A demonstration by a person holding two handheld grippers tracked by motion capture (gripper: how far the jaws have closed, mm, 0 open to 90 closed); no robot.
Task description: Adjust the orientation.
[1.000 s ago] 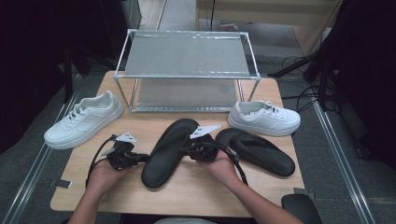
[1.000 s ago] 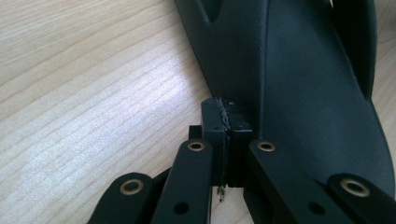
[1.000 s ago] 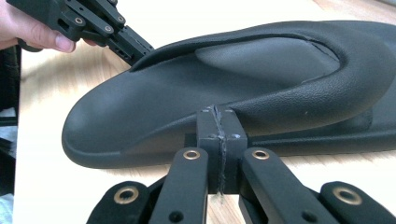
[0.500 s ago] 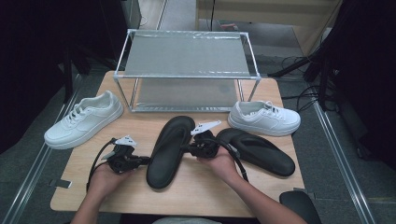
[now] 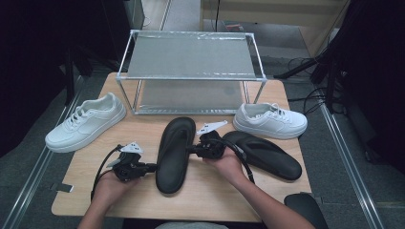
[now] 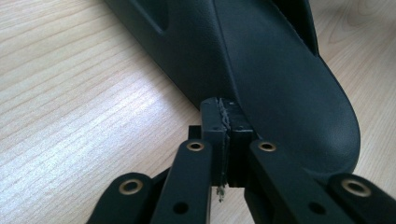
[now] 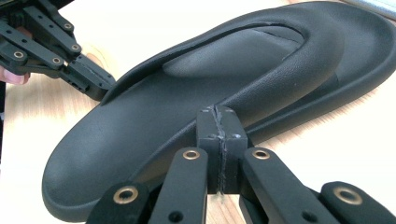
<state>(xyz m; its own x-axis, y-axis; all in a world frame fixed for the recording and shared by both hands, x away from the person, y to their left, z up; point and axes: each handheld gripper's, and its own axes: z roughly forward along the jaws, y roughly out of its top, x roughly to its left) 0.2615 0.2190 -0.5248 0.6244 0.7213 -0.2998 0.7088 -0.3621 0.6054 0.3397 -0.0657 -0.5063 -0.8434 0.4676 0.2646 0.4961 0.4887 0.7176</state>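
Note:
A black flip-flop sandal [image 5: 174, 152] lies lengthwise at the table's middle. My left gripper [image 5: 152, 167] touches the sandal's left edge near the heel. Its jaws have just been opening a hair, but the left gripper view shows the pads [image 6: 225, 109] still together with nothing between them, tip against the sandal's side [image 6: 280, 84]. My right gripper [image 5: 189, 150] is shut and empty, its tip [image 7: 218, 114] against the right edge of the sandal [image 7: 187, 93]. The left gripper [image 7: 100, 91] appears across the sandal in the right gripper view.
A second black sandal [image 5: 267, 155] lies to the right, just behind my right hand. White sneakers sit at the left [image 5: 86, 121] and right [image 5: 270, 120]. A two-tier metal rack [image 5: 191, 76] stands at the back. Bare wood [image 5: 205, 195] lies toward the front edge.
The sandal between the grippers has swung from a slant to lie nearly straight, its heel shifting right. Both grippers stayed at its sides with little movement.

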